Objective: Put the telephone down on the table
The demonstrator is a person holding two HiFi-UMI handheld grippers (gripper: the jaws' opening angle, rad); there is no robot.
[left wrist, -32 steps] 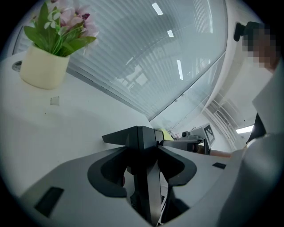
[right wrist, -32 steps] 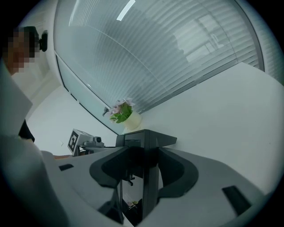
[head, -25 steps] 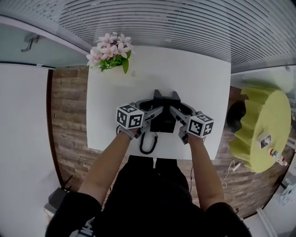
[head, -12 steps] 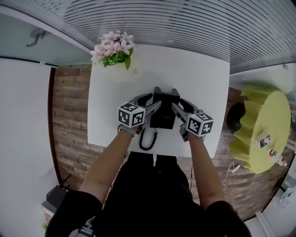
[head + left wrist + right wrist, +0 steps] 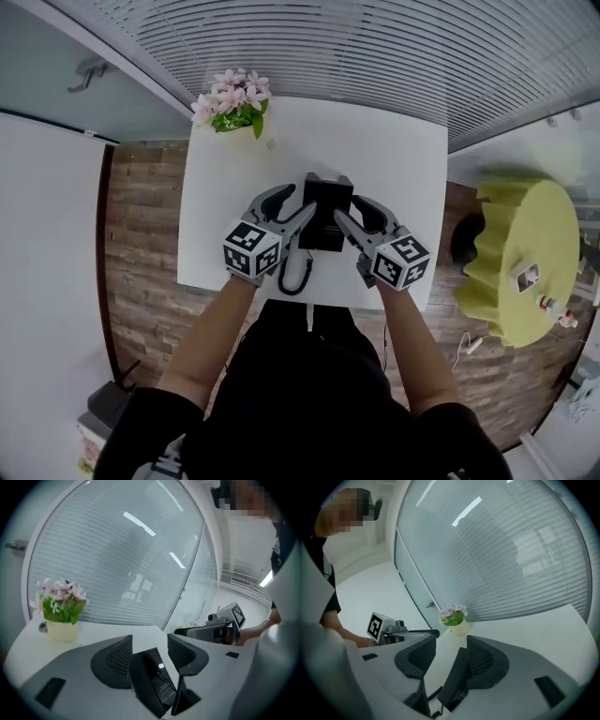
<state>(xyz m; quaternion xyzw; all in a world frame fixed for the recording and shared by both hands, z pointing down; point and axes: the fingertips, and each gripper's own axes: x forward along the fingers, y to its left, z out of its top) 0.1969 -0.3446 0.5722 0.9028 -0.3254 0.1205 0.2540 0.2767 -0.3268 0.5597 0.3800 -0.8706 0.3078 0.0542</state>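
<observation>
Telephone (image 5: 325, 214) is sitting on surface (image 5: 394, 159), well apart from flower pot (image 5: 232, 105). Left claw (image 5: 149, 641), jaws just been opening, and right claw (image 5: 451, 640) are gaping, straddling its edges; a crooked pull-away is probably risking snagging, tipping it.

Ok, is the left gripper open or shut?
Open. Left gripper jaws have just been opening and stand wide apart, a gap showing beside the telephone between them.
</observation>
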